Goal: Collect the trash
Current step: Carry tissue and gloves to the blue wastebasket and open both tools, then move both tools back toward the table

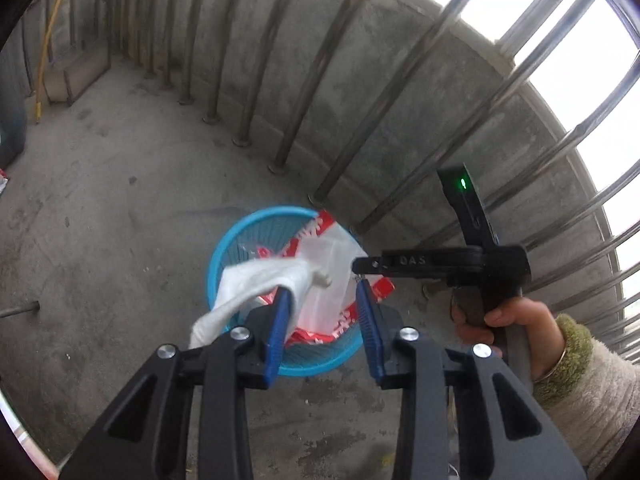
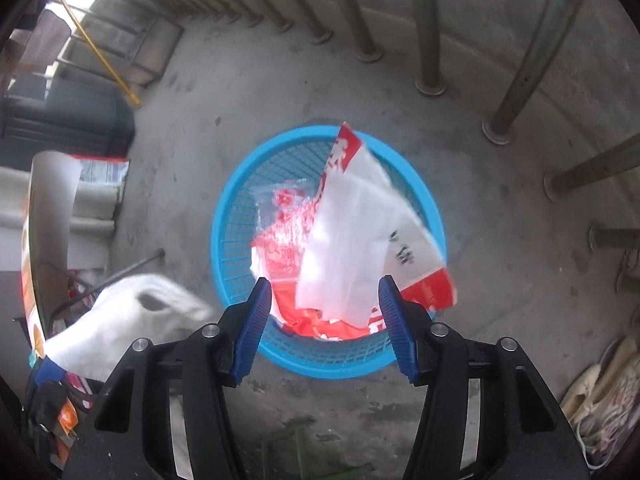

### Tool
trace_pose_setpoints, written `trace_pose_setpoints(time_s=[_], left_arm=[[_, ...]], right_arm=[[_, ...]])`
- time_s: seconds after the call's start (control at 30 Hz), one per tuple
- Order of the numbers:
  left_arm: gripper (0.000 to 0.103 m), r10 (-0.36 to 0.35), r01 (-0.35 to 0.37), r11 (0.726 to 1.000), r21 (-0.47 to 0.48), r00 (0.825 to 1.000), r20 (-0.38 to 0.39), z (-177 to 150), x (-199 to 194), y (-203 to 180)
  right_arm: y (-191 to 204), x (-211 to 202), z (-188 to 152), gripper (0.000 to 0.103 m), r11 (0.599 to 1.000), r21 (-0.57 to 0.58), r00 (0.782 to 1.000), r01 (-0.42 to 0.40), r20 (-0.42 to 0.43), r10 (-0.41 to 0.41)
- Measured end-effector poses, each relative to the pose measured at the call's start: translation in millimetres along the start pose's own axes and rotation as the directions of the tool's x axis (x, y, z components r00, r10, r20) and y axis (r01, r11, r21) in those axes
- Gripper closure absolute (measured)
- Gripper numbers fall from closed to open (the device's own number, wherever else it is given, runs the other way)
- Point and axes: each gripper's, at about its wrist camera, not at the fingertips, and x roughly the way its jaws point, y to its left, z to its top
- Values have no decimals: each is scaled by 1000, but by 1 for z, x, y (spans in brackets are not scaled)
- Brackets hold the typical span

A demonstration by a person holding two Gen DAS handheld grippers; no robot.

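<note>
A round blue mesh basket [image 1: 218, 256] [image 2: 320, 366] stands on the concrete floor by the railing. A red-and-white plastic bag [image 1: 334, 280] [image 2: 356, 240] lies loose in it, with one corner over the rim and another sticking up. My right gripper [image 2: 325, 283] hangs above the basket, its jaws apart and neither pad touching the bag. My left gripper [image 1: 323, 290] is also open over the basket. A white crumpled cloth or paper [image 1: 256, 288] [image 2: 128, 316] drapes over its left finger, not pinched. In the left wrist view the right gripper [image 1: 362, 266] comes in from the right, held by a hand [image 1: 516, 316].
Metal railing bars [image 1: 276, 80] on a low concrete wall curve closely behind the basket. A yellow stick [image 1: 50, 44] leans far left. A thin metal rod [image 1: 20, 311] lies on the floor. Boxes and clutter [image 2: 52, 216] crowd the left, and shoes [image 2: 600, 404] lie at the lower right.
</note>
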Motion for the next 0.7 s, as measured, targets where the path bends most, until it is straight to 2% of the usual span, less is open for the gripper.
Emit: trace_pose_setpoints(time_s=[0.07, 0.23, 0.37, 0.43, 0.57, 0.6, 0.63, 0.67, 0.7], left_arm=[[65, 13, -12, 1000, -5, 998, 55, 2, -19, 4], [65, -1, 10, 998, -54, 987, 161, 7, -63, 19], [65, -43, 63, 994, -93, 979, 200, 9, -84, 31], [65, -93, 123, 984, -132, 972, 214, 9, -89, 38], [65, -241, 286, 932, -221, 948, 209, 17, -78, 41], [65, -288, 333, 913, -236, 935, 207, 19, -73, 39], [64, -349, 393, 884, -254, 915, 202, 22, -64, 37], [54, -403, 443, 850, -285, 895, 191, 22, -50, 36], [38, -421, 454, 831, -322, 891, 173, 21, -36, 37]], right_arm=[[2, -8, 2, 48, 999, -29, 999, 21, 39, -20], [16, -28, 9, 48, 997, -74, 990, -25, 134, 35], [33, -22, 6, 48, 992, -121, 988, -43, 139, 60], [41, -21, 3, 48, 987, -150, 988, -53, 139, 74], [51, -24, 6, 48, 984, -168, 986, -57, 142, 82], [49, -26, 8, 48, 985, -160, 985, -61, 152, 86], [47, -29, 8, 48, 987, -150, 983, -63, 163, 88], [43, -32, 11, 48, 989, -134, 980, -69, 175, 92], [38, -36, 13, 48, 990, -115, 978, -75, 184, 95]])
